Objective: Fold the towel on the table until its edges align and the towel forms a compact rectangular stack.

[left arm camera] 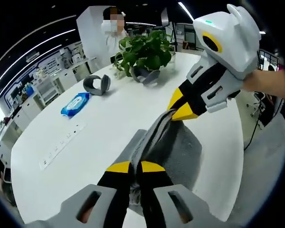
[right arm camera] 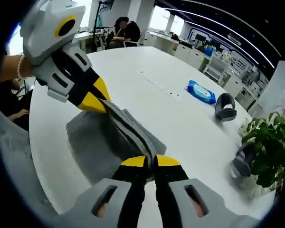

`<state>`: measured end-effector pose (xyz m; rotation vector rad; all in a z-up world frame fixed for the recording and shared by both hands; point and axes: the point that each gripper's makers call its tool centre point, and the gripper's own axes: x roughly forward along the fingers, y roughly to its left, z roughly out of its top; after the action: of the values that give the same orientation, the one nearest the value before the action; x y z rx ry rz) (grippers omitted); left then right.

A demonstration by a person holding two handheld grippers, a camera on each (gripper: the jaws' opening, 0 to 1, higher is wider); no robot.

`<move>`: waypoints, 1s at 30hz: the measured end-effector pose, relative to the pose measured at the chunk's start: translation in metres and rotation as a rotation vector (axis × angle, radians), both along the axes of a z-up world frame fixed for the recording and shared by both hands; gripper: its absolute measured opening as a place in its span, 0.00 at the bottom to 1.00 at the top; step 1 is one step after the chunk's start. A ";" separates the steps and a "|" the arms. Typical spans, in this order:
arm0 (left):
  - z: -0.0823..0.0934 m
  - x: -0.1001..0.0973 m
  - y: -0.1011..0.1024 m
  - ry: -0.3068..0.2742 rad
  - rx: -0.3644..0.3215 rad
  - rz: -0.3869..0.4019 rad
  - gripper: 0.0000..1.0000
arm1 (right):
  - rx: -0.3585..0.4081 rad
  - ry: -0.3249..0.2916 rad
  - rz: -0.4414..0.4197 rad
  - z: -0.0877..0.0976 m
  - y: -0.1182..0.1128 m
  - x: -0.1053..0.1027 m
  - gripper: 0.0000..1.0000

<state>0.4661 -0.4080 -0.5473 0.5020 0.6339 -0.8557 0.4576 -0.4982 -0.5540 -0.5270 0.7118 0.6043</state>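
Observation:
A grey towel [left arm camera: 178,149] lies on the white table [left arm camera: 109,123], with one edge lifted and stretched taut between the two grippers. My left gripper [left arm camera: 136,167] is shut on one end of that raised edge at the bottom of the left gripper view. The right gripper [left arm camera: 180,110] enters there from the upper right, pinching the other end. In the right gripper view my right gripper [right arm camera: 150,161] is shut on the towel [right arm camera: 97,140], and the left gripper [right arm camera: 100,104] holds the far end at upper left.
A potted plant [left arm camera: 145,52] stands at the far side of the table, with a grey headset-like object [left arm camera: 97,84] and a blue wipes pack [left arm camera: 75,104] nearby. A person sits behind the plant. A power strip [left arm camera: 61,145] is set in the tabletop. The table edge runs close to the towel.

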 end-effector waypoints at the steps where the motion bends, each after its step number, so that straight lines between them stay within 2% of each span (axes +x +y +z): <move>1: -0.003 0.002 0.000 0.003 0.001 0.003 0.06 | -0.004 -0.004 -0.003 -0.003 0.000 0.003 0.04; 9: -0.035 0.016 0.003 0.043 -0.015 0.073 0.06 | -0.063 -0.029 -0.009 -0.034 0.001 0.018 0.04; 14: -0.054 0.022 0.004 0.042 0.007 0.062 0.06 | -0.066 -0.031 -0.020 -0.050 0.001 0.027 0.05; 19: -0.066 0.027 0.004 0.043 0.018 0.055 0.06 | -0.081 -0.032 -0.026 -0.062 0.001 0.033 0.05; 25: -0.076 0.030 0.004 0.007 0.025 0.048 0.07 | -0.084 -0.024 -0.026 -0.071 -0.001 0.038 0.05; 30: -0.086 0.033 0.004 0.012 0.014 0.057 0.08 | -0.067 -0.022 -0.034 -0.080 -0.002 0.040 0.06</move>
<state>0.4988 -0.4037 -0.6335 0.4898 0.6621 -0.8014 0.4978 -0.5000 -0.6344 -0.5821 0.7205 0.5435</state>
